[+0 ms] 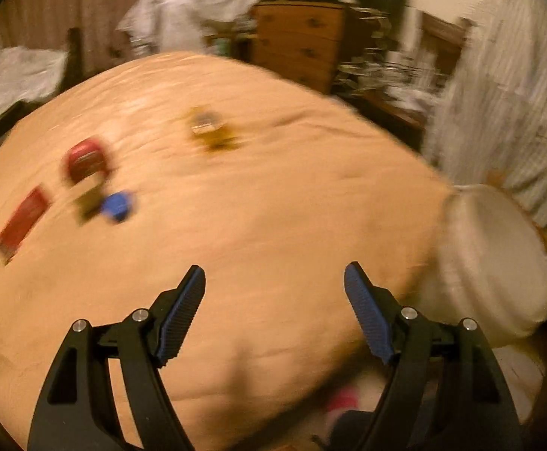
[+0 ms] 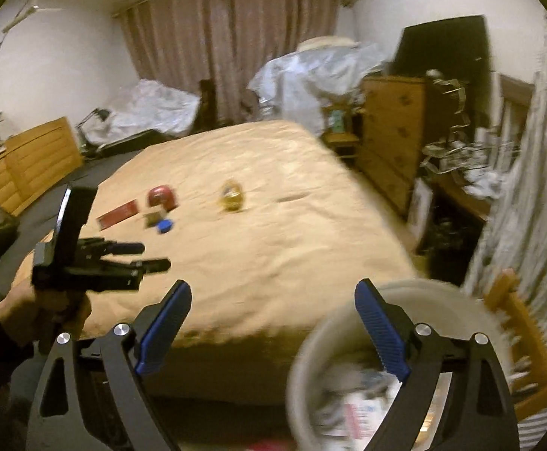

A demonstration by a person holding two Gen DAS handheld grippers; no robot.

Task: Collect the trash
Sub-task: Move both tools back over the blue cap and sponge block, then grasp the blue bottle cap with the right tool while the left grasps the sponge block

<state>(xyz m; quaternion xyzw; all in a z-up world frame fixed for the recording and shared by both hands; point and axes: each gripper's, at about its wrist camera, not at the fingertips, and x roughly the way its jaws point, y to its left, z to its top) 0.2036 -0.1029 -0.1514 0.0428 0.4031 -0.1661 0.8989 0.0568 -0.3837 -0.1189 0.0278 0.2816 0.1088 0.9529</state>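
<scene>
Several bits of trash lie on the peach bed cover (image 2: 273, 233): a flat red packet (image 2: 117, 215), a round red item (image 2: 161, 196), a small blue piece (image 2: 164, 225) beside an olive scrap (image 2: 152, 218), and a yellow item (image 2: 231, 194). In the blurred left wrist view they appear as the red packet (image 1: 21, 221), round red item (image 1: 85, 159), blue piece (image 1: 117, 205) and yellow item (image 1: 209, 129). My left gripper (image 1: 275, 278) is open and empty over the bed. My right gripper (image 2: 273, 287) is open and empty above the white bin (image 2: 311, 334), which holds paper trash.
The white bin (image 1: 499, 263) stands off the bed's corner. A wooden dresser (image 2: 390, 131) and cluttered shelves line the right wall. A wooden chair (image 2: 517, 342) is beside the bin. Covered heaps (image 2: 311, 75) sit before the curtain. A hand (image 2: 40, 312) holds my left gripper (image 2: 156, 255).
</scene>
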